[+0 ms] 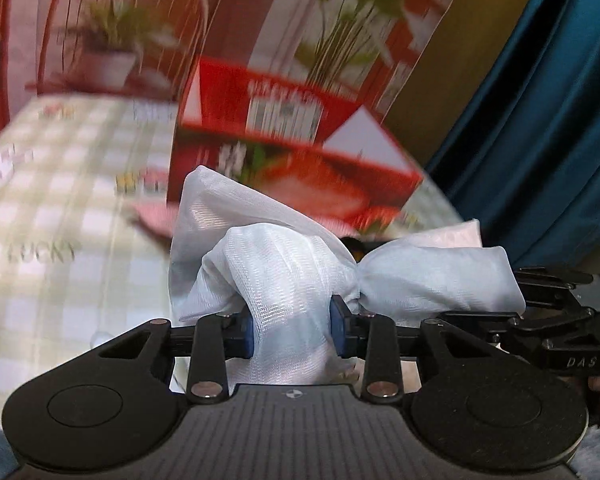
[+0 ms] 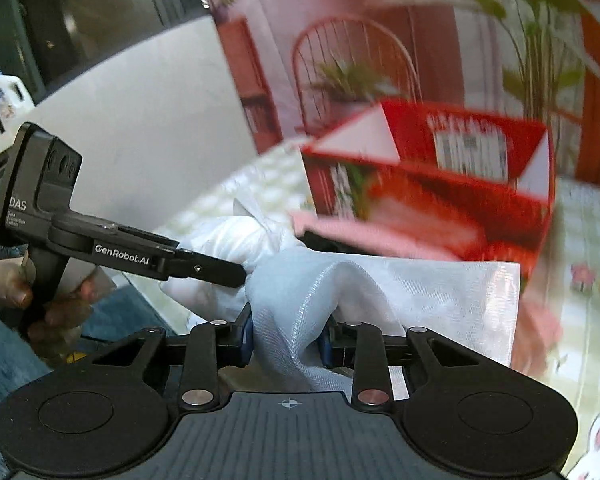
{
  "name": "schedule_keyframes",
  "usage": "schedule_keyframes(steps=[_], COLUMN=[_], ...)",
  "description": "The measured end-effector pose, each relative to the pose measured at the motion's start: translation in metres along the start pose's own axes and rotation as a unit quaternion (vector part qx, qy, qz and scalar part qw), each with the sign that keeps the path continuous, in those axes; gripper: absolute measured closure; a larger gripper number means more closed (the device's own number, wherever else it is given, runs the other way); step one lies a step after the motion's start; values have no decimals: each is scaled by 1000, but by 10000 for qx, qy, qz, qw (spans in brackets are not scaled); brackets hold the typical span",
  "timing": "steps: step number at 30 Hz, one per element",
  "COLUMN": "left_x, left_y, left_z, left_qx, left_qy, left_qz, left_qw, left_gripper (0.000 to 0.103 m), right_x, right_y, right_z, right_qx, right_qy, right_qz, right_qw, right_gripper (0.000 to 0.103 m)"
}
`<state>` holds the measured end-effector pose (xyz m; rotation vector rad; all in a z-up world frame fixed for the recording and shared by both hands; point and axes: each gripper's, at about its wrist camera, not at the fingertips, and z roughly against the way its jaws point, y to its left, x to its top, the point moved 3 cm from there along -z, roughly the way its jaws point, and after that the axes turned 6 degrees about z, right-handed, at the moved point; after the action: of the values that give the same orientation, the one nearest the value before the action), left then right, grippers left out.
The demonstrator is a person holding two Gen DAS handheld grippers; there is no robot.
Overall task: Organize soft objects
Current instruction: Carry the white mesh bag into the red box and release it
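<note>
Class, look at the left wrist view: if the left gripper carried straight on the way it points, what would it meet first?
Probably the open red cardboard box on the checked tablecloth; the left gripper already grips the pale blue sheer cloth. Depth is uncertain.

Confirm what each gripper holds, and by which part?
Both hold the same pale blue sheer cloth: left gripper pinches a bunched fold at one end, right gripper another at the other end.

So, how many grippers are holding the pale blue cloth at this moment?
2. The left gripper pinches one bunched part of the pale blue cloth; the right gripper pinches another part beside it, in front of the red box. Nothing more seems hidden.
</note>
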<state>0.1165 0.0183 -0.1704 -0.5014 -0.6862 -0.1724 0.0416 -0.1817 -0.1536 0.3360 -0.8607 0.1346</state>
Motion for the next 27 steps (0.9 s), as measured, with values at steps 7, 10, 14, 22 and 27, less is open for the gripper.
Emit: schedule_keyframes(steps=[7, 10, 14, 22, 27], left_x=[29, 41, 65, 114, 146], left_y=[-18, -24, -34, -39, -43], left_z=[28, 31, 29, 11, -9], left_qx=[2, 35, 163, 236, 286], left_qy=[-457, -622, -842, -1160, -1311], left_qz=[-178, -233, -391, -539, -531], left_qw=[9988, 9978, 9956, 9915, 9895], left_gripper=[66, 66, 66, 66, 66], right_x=[35, 46, 64, 110, 140], right_y=[-1, -8, -15, -39, -70], right_z=[20, 18, 14, 3, -7], right_qx=[9, -50, -209, -552, -680], right_qy=[-437, -532, -633, -846, -958], right_qz=[232, 246, 398, 724, 642], right_qw=[9988, 9983, 9970, 9922, 9910], right_gripper=[75, 75, 75, 75, 74])
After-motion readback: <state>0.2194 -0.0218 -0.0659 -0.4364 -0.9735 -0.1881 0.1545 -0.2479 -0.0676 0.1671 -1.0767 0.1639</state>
